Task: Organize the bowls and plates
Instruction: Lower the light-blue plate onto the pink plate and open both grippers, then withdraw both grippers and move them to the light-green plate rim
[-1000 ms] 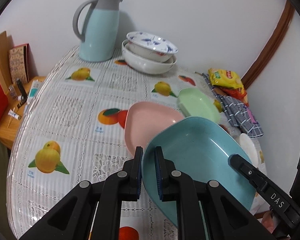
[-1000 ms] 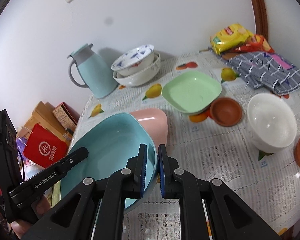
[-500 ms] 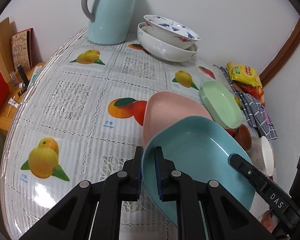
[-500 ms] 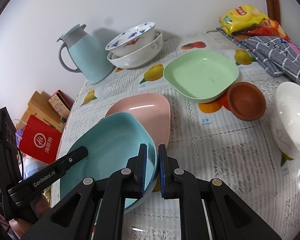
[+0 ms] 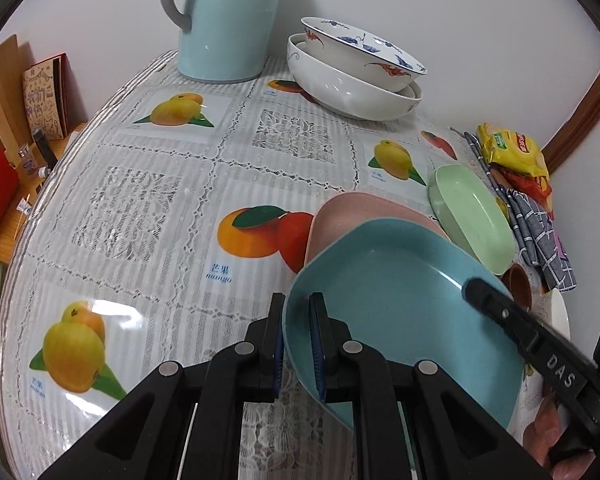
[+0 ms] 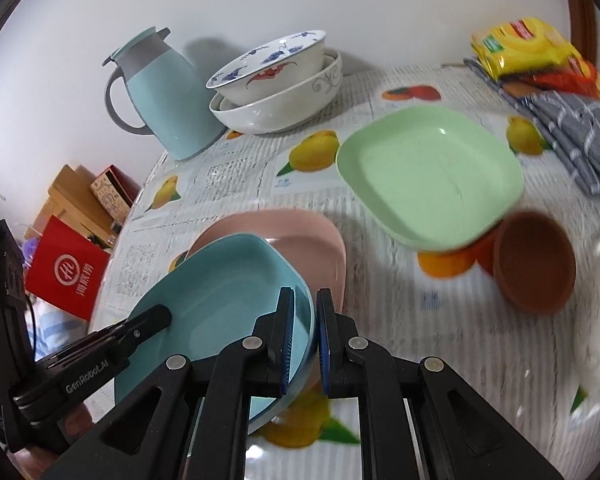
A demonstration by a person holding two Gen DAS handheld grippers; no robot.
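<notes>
We are carrying the blue plate (image 5: pixel 400 304) between both tools, in the step of stacking it onto the pink plate (image 6: pixel 300 236) that lies on the desk (image 5: pixel 148 200). Our left tool (image 5: pixel 298 344) pinches the plate's near-left rim, pads pressed onto it from both sides; our right tool (image 6: pixel 303 344) clamps the opposite rim the same way. The blue plate hangs tilted above the pink one, overlapping its near half and, as far as we can tell, not resting on it. Both tools point steeply down toward the desk, converging on the plate from either side. The next move, we judge, calls for levelling the plate, centring it over the pink one, lowering it, then spreading both tools together. The green plate (image 6: pixel 432 172) waits just beyond, beside a brown bowl (image 6: pixel 536 260).
</notes>
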